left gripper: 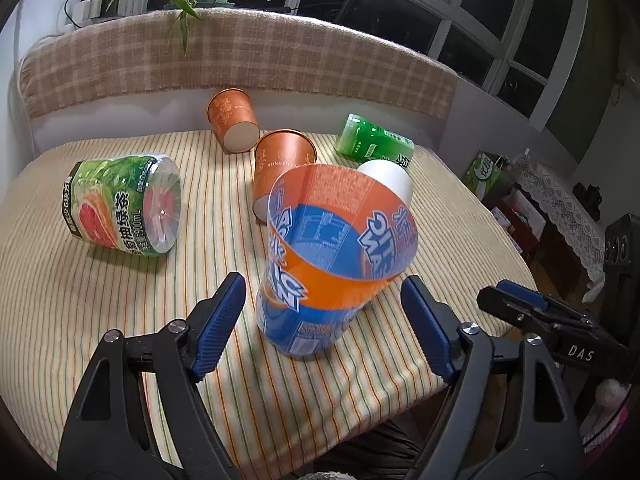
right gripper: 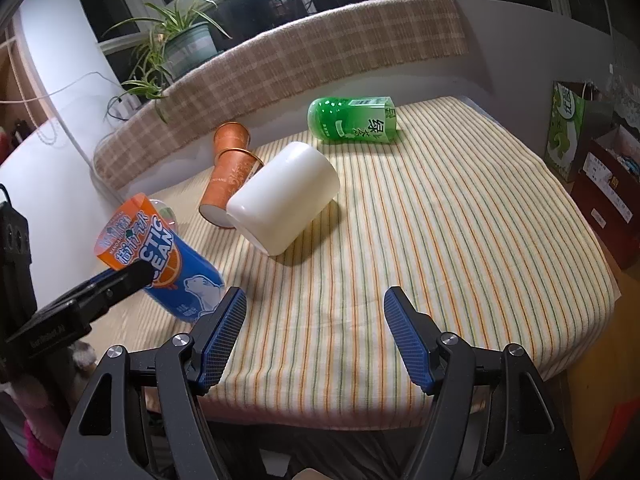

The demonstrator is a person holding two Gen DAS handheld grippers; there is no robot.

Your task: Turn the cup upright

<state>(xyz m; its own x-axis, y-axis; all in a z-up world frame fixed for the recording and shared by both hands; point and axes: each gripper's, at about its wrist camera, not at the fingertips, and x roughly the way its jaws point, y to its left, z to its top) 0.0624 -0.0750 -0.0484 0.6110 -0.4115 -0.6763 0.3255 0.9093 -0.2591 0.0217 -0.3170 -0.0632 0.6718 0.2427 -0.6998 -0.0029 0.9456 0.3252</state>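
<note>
An orange and blue Arctic Ocean cup [left gripper: 320, 272] stands with its open mouth up, tilted, on the striped tablecloth [left gripper: 100, 300]. My left gripper [left gripper: 324, 312] is open, its blue pads on either side of the cup, apart from it. The cup also shows in the right wrist view [right gripper: 168, 256]. My right gripper [right gripper: 314, 336] is open and empty near the table's front edge. A white cup [right gripper: 280, 200] lies on its side in the middle. Two orange paper cups [left gripper: 280, 164] [left gripper: 234, 120] lie on their sides.
A green cut bottle with a grapefruit label [left gripper: 124, 208] lies at the left. Another green cut bottle [right gripper: 352, 120] lies at the back right. A plaid-covered bench back [left gripper: 240, 52] and a potted plant [right gripper: 180, 44] stand behind. Boxes [right gripper: 600, 184] stand on the floor at the right.
</note>
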